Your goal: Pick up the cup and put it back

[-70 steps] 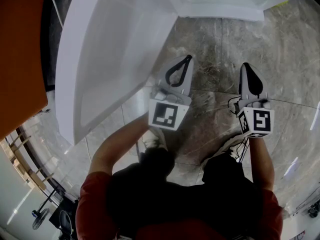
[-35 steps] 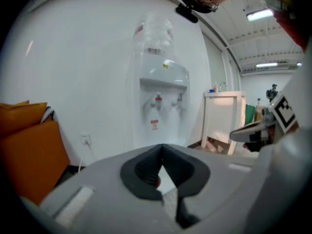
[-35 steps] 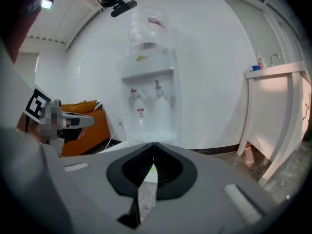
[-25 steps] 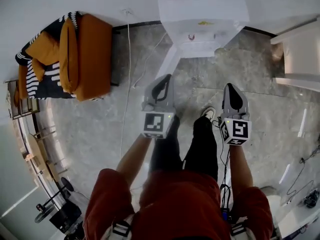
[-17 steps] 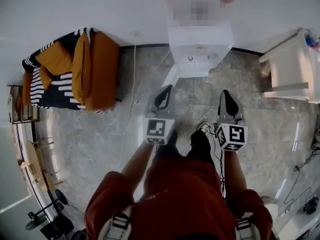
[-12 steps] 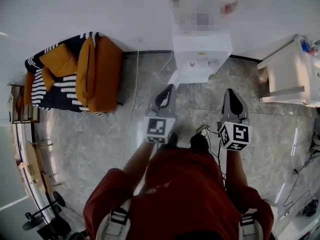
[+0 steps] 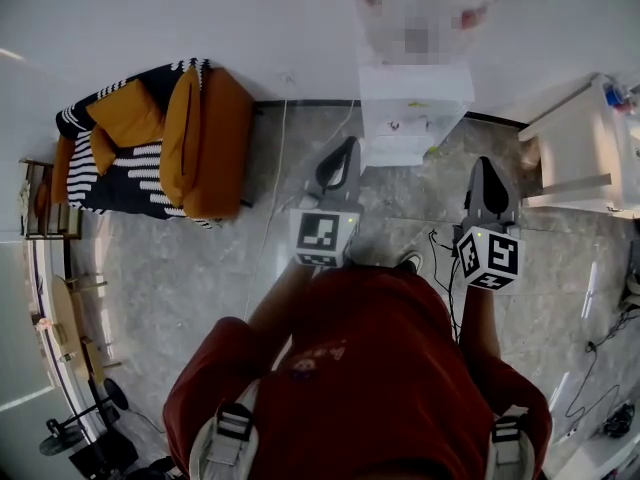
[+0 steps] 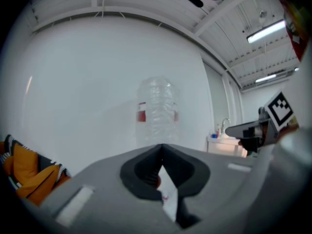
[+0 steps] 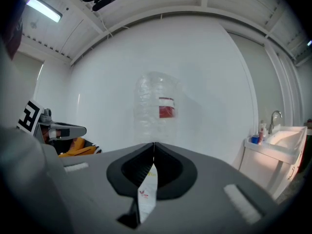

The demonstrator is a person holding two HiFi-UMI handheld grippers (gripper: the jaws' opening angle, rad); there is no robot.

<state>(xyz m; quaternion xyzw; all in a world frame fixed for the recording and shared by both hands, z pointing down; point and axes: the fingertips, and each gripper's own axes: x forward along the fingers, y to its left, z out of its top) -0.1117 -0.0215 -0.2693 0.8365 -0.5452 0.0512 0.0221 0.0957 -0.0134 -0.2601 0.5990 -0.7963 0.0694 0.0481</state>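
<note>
No cup shows in any view. My left gripper (image 7: 349,146) and right gripper (image 7: 487,164) are held side by side in front of the person's body, both pointing at a white water dispenser (image 7: 413,118) against the wall. In the left gripper view the jaws (image 8: 161,146) meet at the tip with nothing between them. The right gripper (image 9: 154,144) looks the same, shut and empty. A clear water bottle (image 8: 156,112) with a red label stands on top of the dispenser, also visible as the bottle (image 9: 157,108) in the right gripper view.
An orange armchair (image 7: 205,138) with a striped blanket stands at the left by the wall. A white sink cabinet (image 7: 582,146) is at the right, and its sink (image 9: 286,139) with a tap shows too. A cable (image 7: 272,193) runs across the grey stone floor.
The view has swung from a white table's edge to the water dispenser and wall. Over the last second both grippers rose together, staying shut and side by side.
</note>
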